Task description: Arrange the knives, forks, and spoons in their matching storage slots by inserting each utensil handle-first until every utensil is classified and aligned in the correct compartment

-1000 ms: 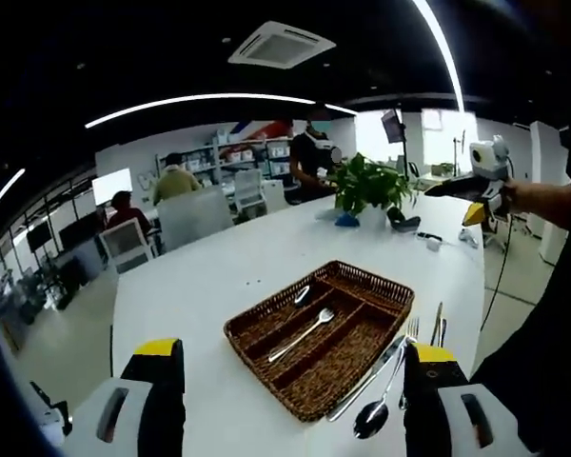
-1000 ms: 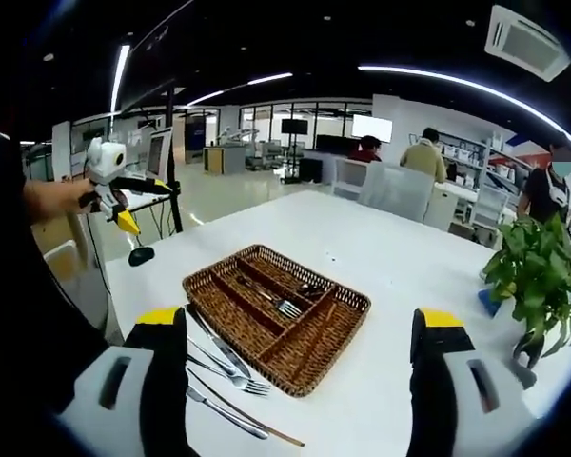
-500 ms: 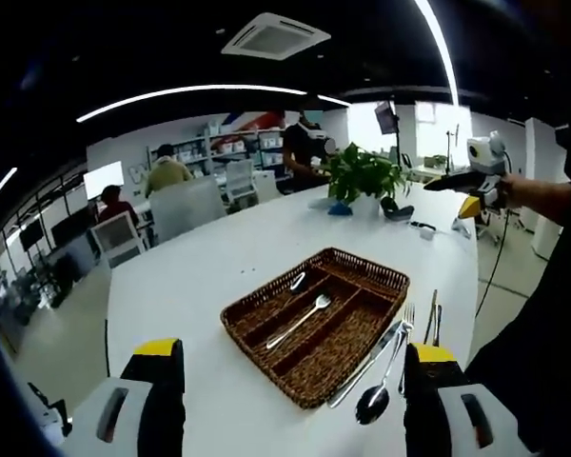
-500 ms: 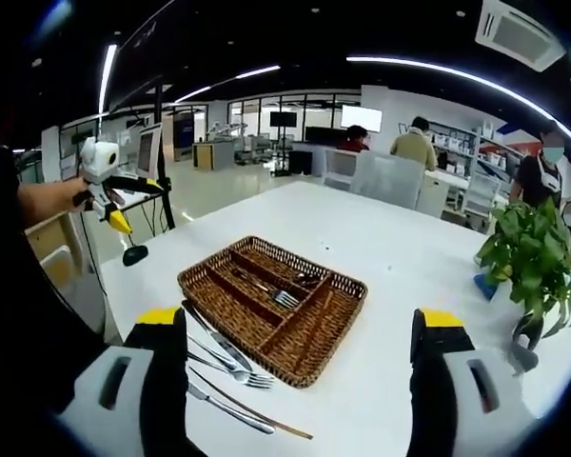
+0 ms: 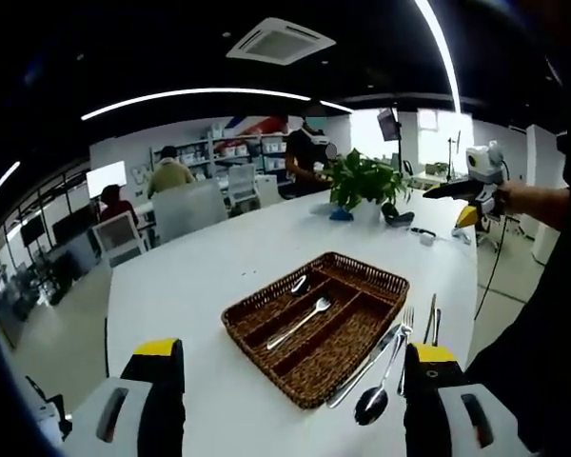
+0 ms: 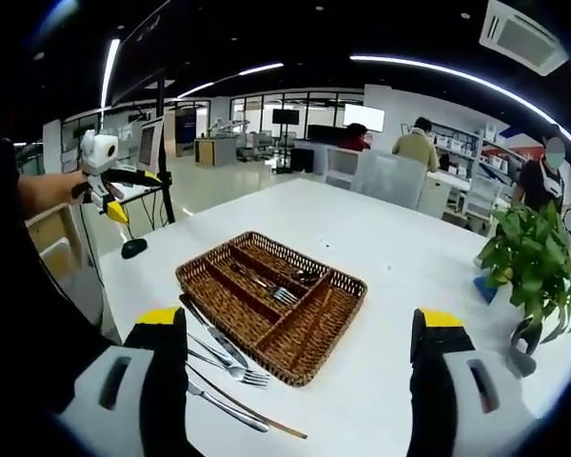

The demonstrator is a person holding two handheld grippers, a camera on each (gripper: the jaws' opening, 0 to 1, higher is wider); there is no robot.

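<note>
Both held high over a white surface (image 5: 190, 276), well back from the work. Left hand-held gripper (image 5: 290, 405): jaws spread wide, nothing between them; ahead and below, a wicker tray (image 5: 316, 319) set near the surface's edge, divided into long compartments. In the tray, a fork (image 5: 303, 321) lying along a middle compartment and a spoon (image 5: 299, 284) in the compartment beyond it. Just outside the tray's near long side, by the surface's edge, loose utensils lying side by side: a large spoon (image 5: 374, 398) closest to this gripper's right jaw, a knife (image 5: 366, 366) beside it, more cutlery (image 5: 431, 319) farther along. Right hand-held gripper (image 6: 300, 405): likewise wide open and empty, looking at the same tray (image 6: 271, 305) from the opposite side, well apart from it. Loose cutlery here near its left jaw: a knife (image 6: 212, 330), a fork (image 6: 230, 368) and a further utensil (image 6: 226, 407) between tray and surface edge. Potted plant (image 6: 531, 276) far along the surface. Each gripper visible in the other's view, held up in a hand off the surface's side, away from the tray.
</note>
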